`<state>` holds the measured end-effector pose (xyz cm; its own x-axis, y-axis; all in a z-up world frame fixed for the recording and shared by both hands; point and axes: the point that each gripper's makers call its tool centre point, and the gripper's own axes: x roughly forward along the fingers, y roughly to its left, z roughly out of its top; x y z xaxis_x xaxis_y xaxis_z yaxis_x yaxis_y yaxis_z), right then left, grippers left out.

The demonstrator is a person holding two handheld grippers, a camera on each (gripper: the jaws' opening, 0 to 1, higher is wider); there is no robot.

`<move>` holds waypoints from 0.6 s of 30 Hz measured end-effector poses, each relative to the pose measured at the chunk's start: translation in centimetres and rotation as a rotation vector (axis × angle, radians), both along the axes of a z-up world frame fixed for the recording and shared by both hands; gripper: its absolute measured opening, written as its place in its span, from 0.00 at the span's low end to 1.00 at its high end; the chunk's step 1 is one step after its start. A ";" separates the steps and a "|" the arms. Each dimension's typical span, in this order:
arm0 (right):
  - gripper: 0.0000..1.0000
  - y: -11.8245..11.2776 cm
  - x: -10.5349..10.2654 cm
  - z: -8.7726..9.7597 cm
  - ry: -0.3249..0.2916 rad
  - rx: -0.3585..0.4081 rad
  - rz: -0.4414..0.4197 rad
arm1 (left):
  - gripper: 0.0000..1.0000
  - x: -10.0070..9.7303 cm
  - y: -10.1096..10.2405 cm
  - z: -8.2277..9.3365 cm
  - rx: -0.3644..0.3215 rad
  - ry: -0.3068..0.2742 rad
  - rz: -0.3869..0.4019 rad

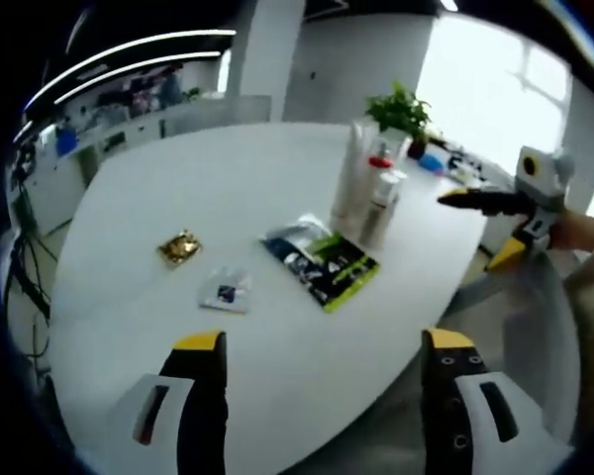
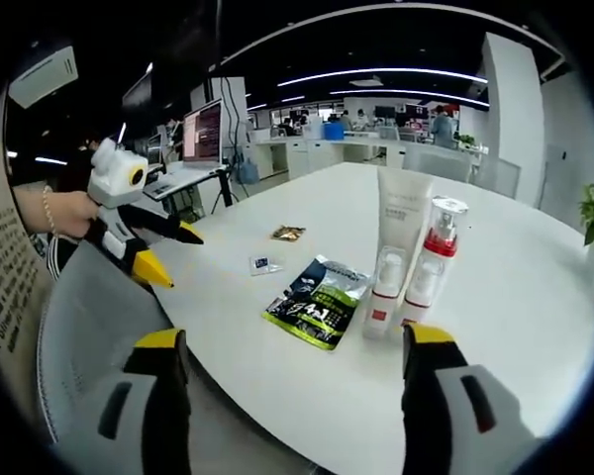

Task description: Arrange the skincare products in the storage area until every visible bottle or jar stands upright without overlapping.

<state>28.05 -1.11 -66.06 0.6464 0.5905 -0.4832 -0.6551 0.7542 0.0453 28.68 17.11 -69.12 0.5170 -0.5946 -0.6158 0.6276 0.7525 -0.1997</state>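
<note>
On a white table [image 2: 535, 287], 3 skincare containers are seen upright and close together: a tall tube [image 2: 401, 223], a red-banded pump bottle [image 2: 434, 257] and a small bottle [image 2: 381, 292]. A dark pouch [image 2: 317, 302] and 2 small sachets [image 2: 287, 234] lie flat beside them. The left gripper [image 1: 322, 361] and right gripper [image 2: 292, 361] are held wide open and empty, short of the table. Standing the flat items appears left to do.

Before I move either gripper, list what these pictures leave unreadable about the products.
- Tall white tube: label too faint in right gripper view.
- Tube and bottles overlap in left gripper view, blurred; their count is unclear there.
- Green-and-black sachet: small print illegible.
- Gold packet and clear packet: too small to identify.
</note>
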 end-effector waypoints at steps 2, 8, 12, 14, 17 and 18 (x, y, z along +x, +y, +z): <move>0.91 0.0 -0.1 0.0 0.001 0.003 0.002 | 0.81 -0.3 0.1 -0.1 0.010 0.003 0.001; 0.93 -0.3 -0.4 0.2 0.004 0.010 -0.006 | 0.85 -0.9 0.6 -0.2 0.016 -0.003 0.018; 0.93 -0.4 -0.5 0.2 0.001 0.018 -0.013 | 0.87 -0.9 1.0 -0.1 0.025 -0.003 0.037; 0.93 -0.4 -0.5 0.1 -0.002 0.012 -0.011 | 0.89 -0.7 1.0 0.1 0.020 -0.011 0.042; 0.94 -0.3 -0.4 0.0 -0.002 0.016 -0.013 | 0.90 -0.7 1.2 0.0 0.027 -0.013 0.052; 0.94 -0.4 -0.4 -0.1 -0.002 0.014 -0.014 | 0.90 -0.7 1.3 0.0 0.030 -0.013 0.054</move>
